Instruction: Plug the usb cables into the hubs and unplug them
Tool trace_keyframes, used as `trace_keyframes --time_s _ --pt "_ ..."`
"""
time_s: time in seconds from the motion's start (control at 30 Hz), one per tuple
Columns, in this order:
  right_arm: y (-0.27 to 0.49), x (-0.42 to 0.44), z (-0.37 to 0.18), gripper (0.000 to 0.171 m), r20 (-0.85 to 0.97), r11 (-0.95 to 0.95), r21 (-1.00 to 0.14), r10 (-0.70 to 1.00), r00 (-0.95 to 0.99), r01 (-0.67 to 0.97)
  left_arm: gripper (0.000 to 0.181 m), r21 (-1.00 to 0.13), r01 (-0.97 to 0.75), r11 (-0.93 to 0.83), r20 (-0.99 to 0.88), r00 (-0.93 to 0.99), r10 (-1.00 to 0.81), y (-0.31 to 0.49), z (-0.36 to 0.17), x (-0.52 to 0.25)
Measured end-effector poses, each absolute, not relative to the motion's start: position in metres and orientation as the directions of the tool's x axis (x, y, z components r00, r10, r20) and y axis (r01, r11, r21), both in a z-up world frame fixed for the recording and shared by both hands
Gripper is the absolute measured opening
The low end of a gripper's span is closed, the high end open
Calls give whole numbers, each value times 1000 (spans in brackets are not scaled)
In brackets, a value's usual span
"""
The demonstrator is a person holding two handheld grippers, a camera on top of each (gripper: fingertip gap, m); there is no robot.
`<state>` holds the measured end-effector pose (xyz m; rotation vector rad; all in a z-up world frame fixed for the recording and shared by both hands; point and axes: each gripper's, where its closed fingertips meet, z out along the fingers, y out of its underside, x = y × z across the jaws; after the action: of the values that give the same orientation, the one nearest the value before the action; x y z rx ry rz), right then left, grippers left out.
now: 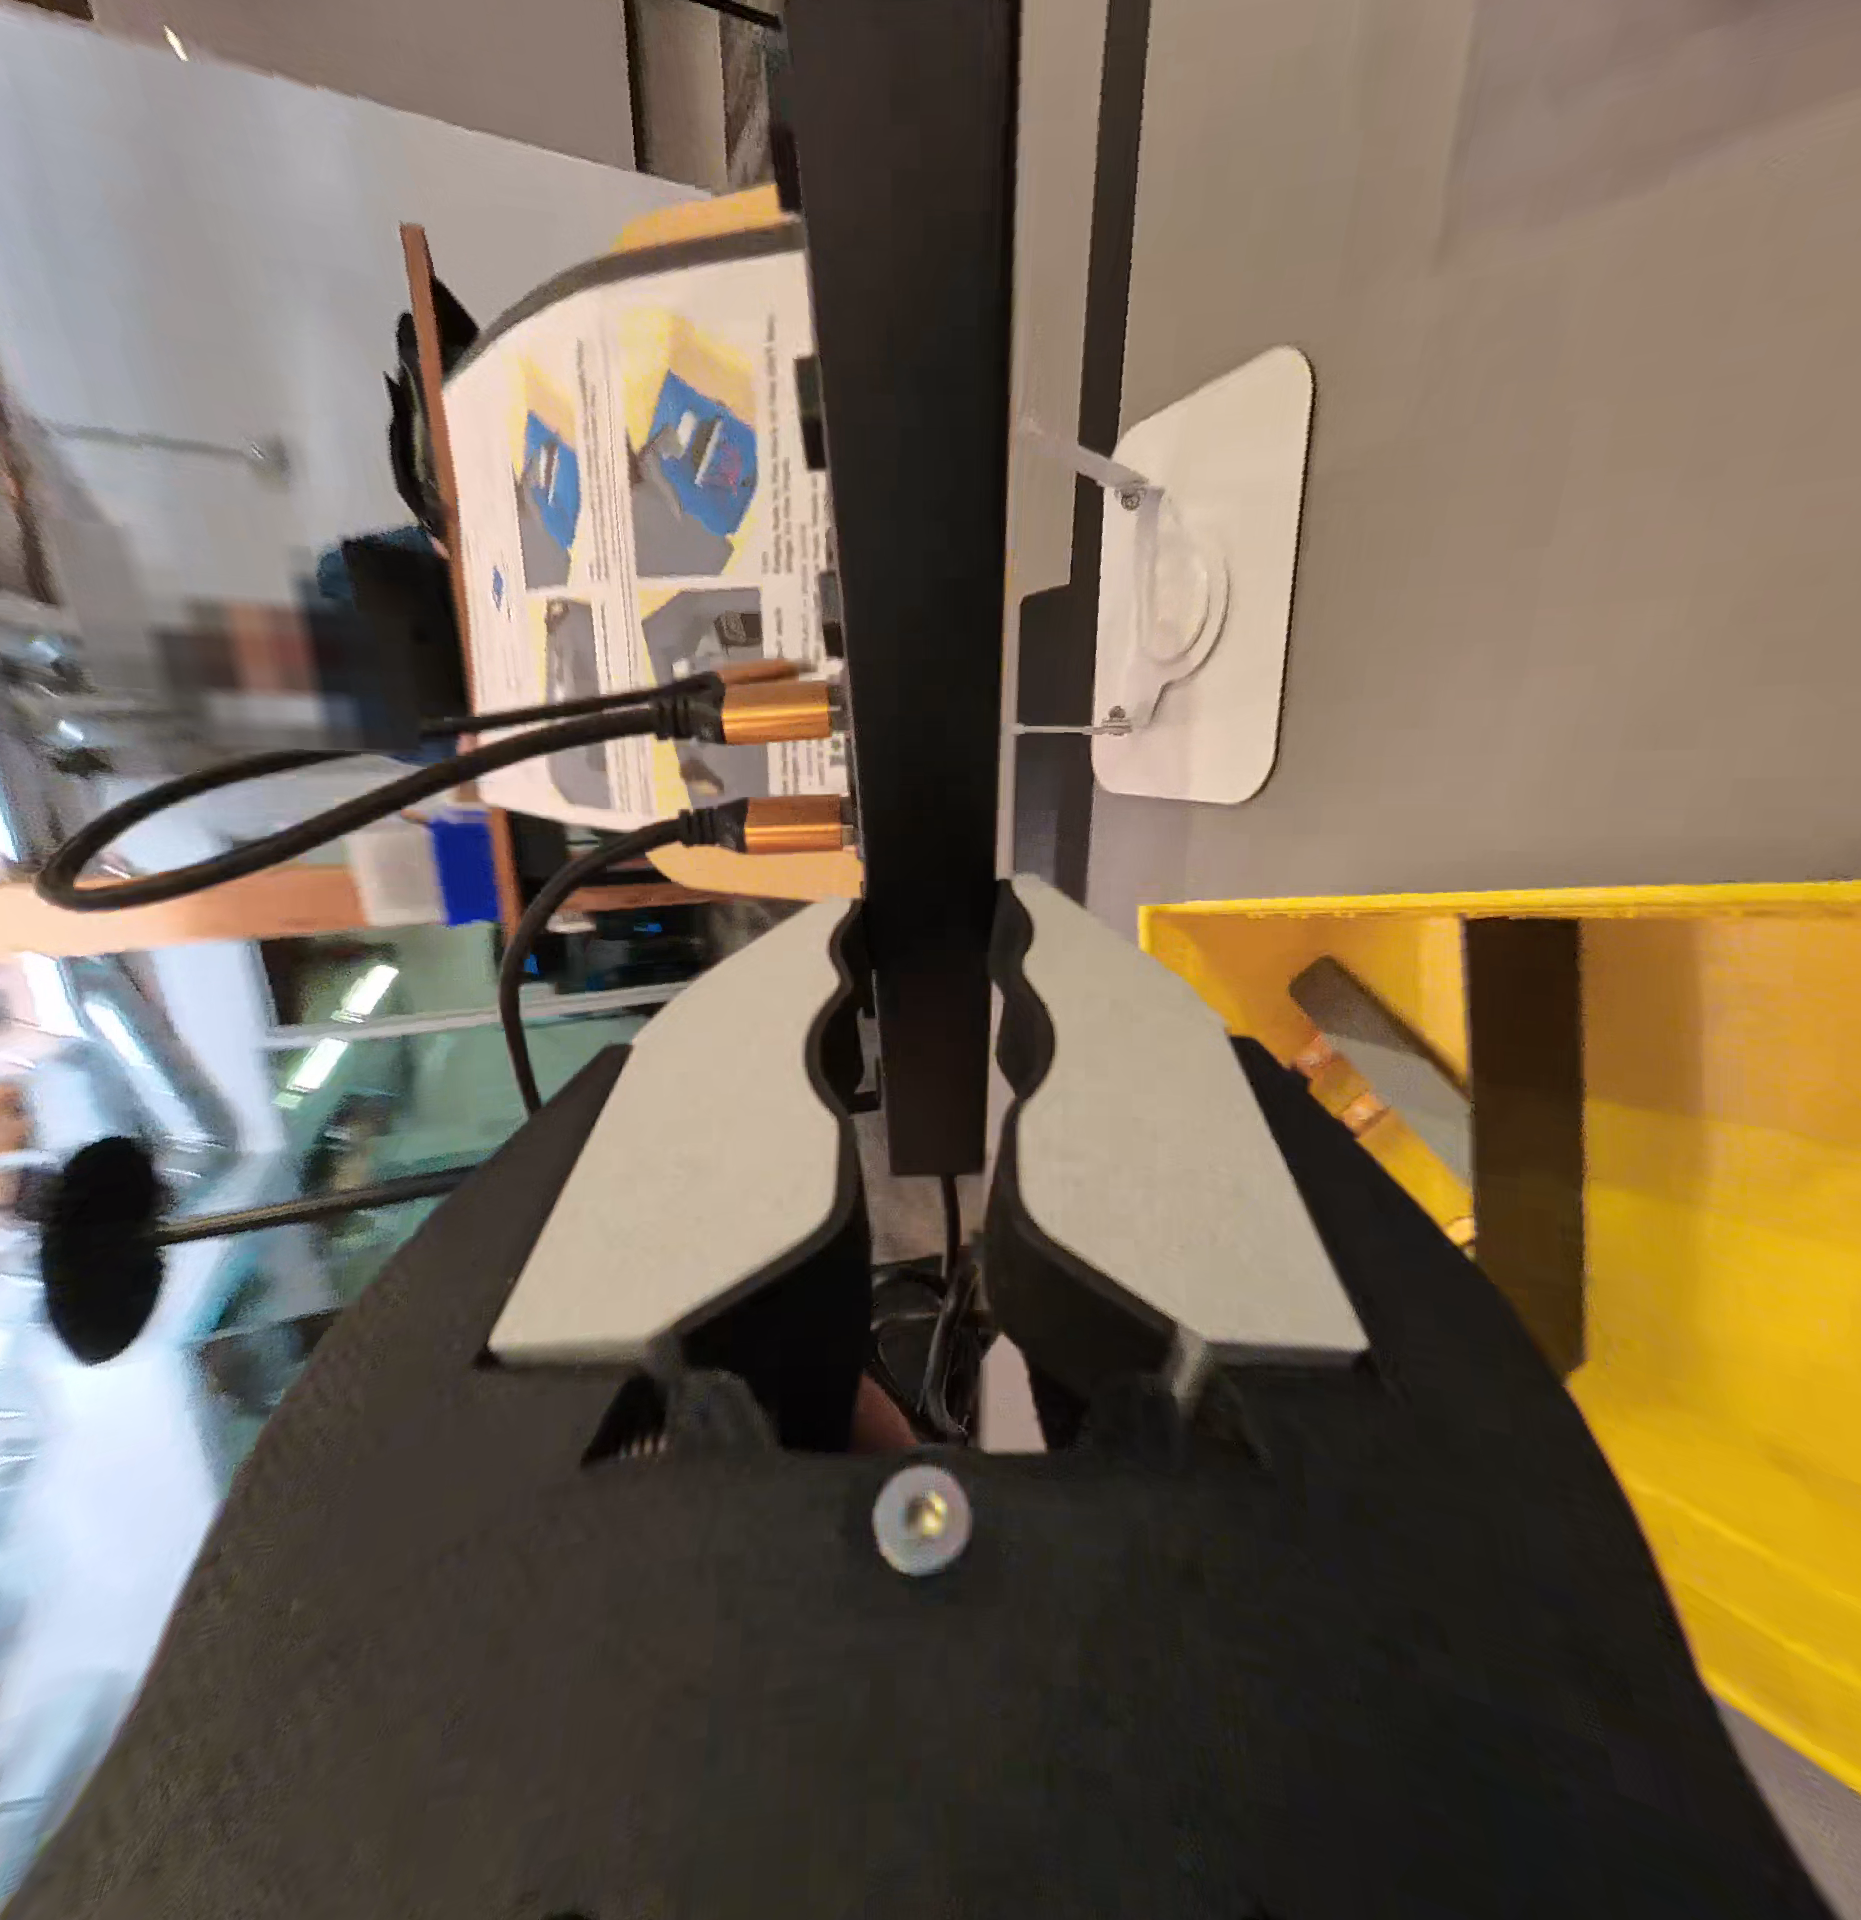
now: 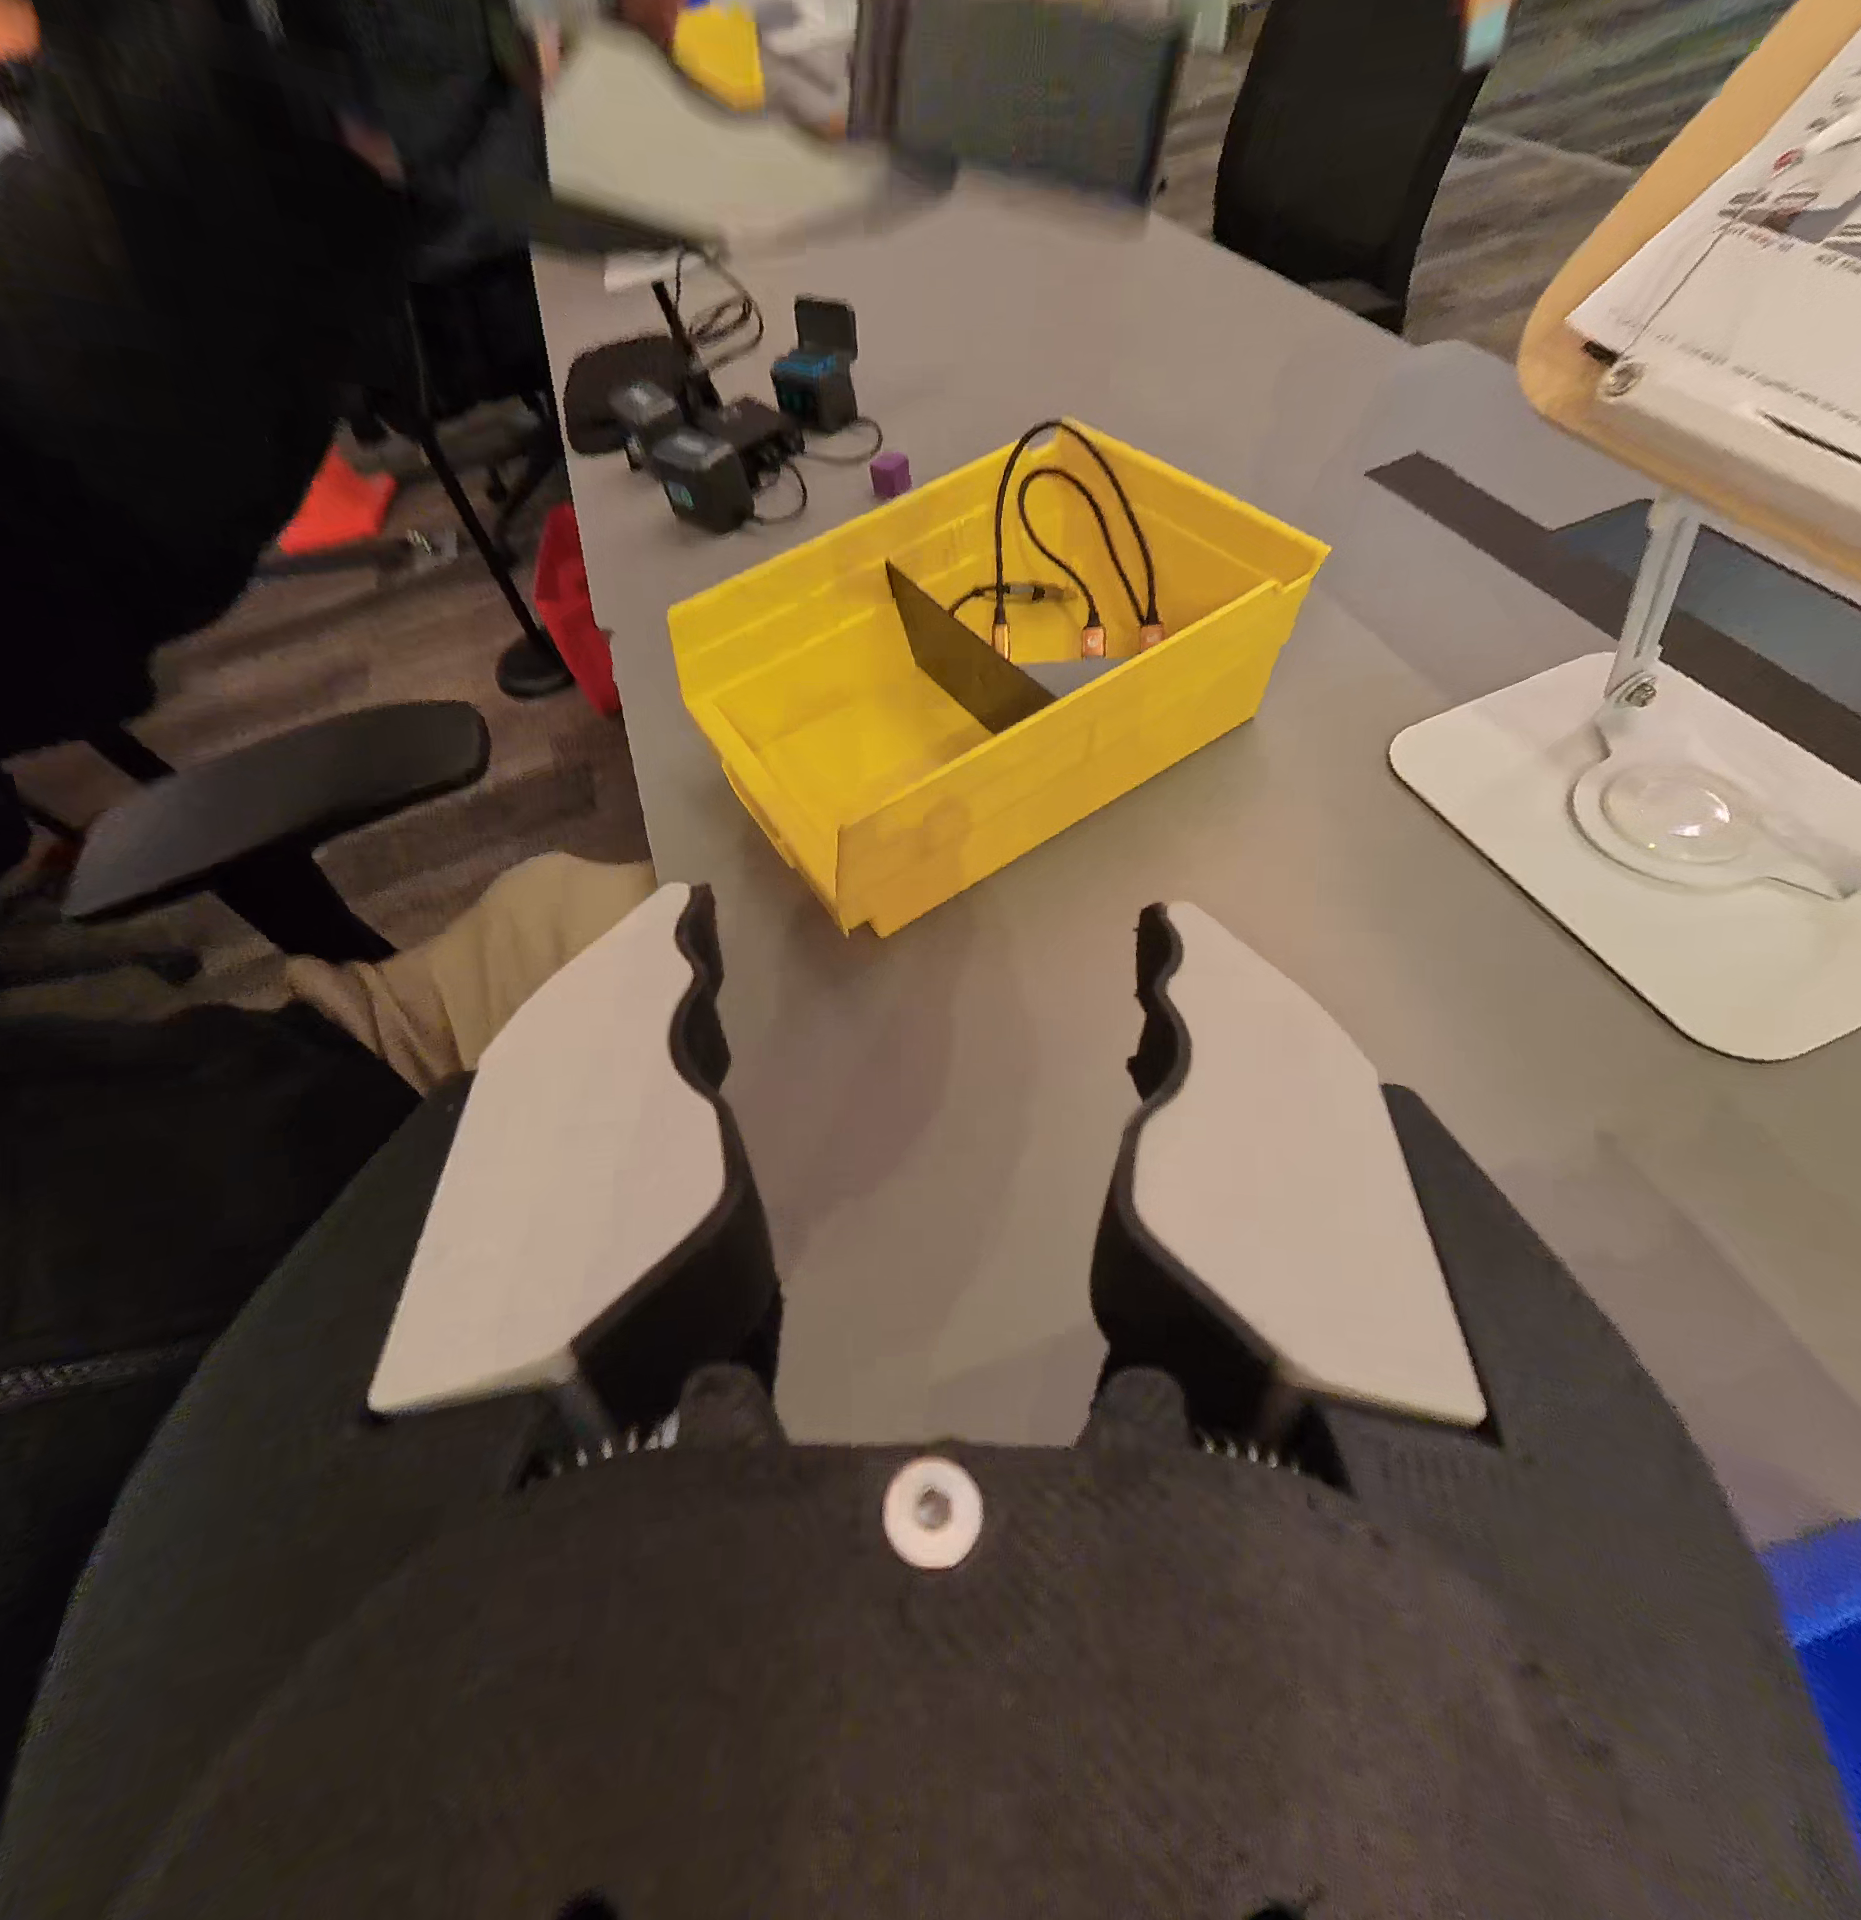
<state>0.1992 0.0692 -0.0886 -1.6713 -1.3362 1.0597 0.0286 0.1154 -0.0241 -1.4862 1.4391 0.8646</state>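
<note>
Bin (image 2: pixel 1051 800), yellow, sits ahead of the wide, empty right claw (image 2: pixel 926 997), spare cables (image 2: pixel 1071 540) inside. Left claw (image 1: pixel 926 997) grips the black hub (image 1: pixel 905 623); two copper plugs (image 1: pixel 791 769) seated just beyond its left finger. Pull each plug straight, hub steady.

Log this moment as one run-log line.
left gripper: shut on black hub | two cables plugged in | right gripper: open, empty | yellow bin: more cables

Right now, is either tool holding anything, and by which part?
The left tool is shut on the black hub, gripping its near end, with two cables plugged into its side. The right tool is open over the table, holding nothing.
</note>
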Motion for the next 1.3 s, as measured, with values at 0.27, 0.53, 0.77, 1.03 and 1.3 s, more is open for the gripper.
trace_keyframes --time_s 0.27,0.53,0.77,1.03,1.3 --pt "75 201 -94 95 -202 -239 -892 970 136 385 22 183 -973 144 -921 -221 -321 111 -77 87" --pt "76 174 -144 86 -228 -279 -774 960 160 569 22 302 -939 164 -900 -338 -276 102 -94 121" --pt "70 163 -160 65 -248 -272 -782 961 120 560 23 323 -934 152 -881 -356 -311 101 -103 117" --pt "78 161 -149 64 -310 -328 -842 944 112 429 56 89 -993 78 -974 -103 -200 105 -72 104" --pt "85 163 -135 64 -378 -386 -877 922 86 287 55 -422 -904 64 -871 385 -306 64 -68 101"
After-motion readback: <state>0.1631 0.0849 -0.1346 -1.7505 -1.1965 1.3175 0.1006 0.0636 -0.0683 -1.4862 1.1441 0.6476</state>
